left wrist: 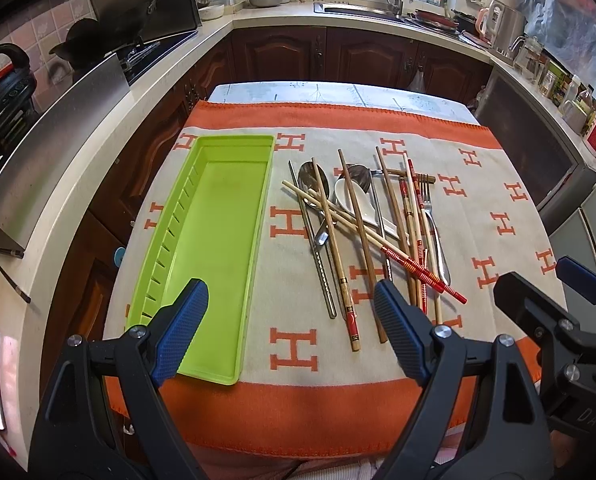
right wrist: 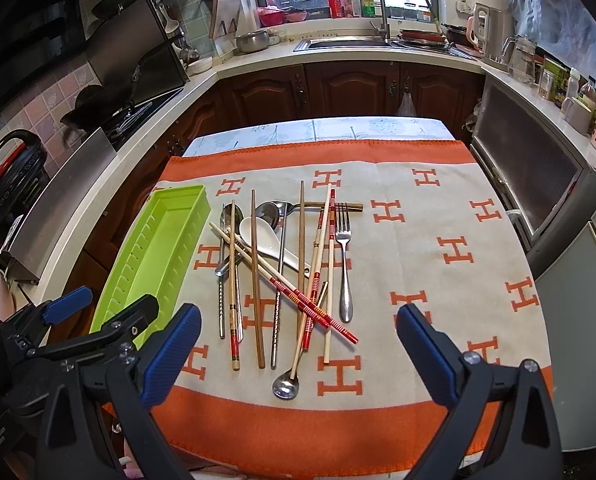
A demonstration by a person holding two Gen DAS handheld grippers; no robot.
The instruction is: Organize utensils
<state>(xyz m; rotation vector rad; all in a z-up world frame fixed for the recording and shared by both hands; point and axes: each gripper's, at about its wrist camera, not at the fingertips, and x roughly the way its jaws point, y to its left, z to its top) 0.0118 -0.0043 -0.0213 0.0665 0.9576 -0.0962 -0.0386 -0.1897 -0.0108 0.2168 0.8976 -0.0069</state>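
Note:
A long lime-green tray (left wrist: 218,216) (right wrist: 158,248) lies empty on the left of the orange and beige cloth. To its right is a tangled pile of utensils: wooden chopsticks (left wrist: 339,256) (right wrist: 257,280), red-patterned chopsticks (left wrist: 421,272) (right wrist: 317,308), a white ceramic spoon (left wrist: 357,200) (right wrist: 266,240), metal spoons (left wrist: 313,184) (right wrist: 286,386) and a fork (left wrist: 433,224) (right wrist: 345,268). My left gripper (left wrist: 290,304) hovers open over the cloth's near edge, between the tray and the pile. My right gripper (right wrist: 298,328) is open over the near end of the pile, holding nothing.
The cloth covers a small table (left wrist: 337,92) ringed by kitchen counters. A stove with a black wok (left wrist: 86,44) is on the left, a sink (right wrist: 349,42) at the back, and a steel cabinet (right wrist: 525,184) close to the table's right side.

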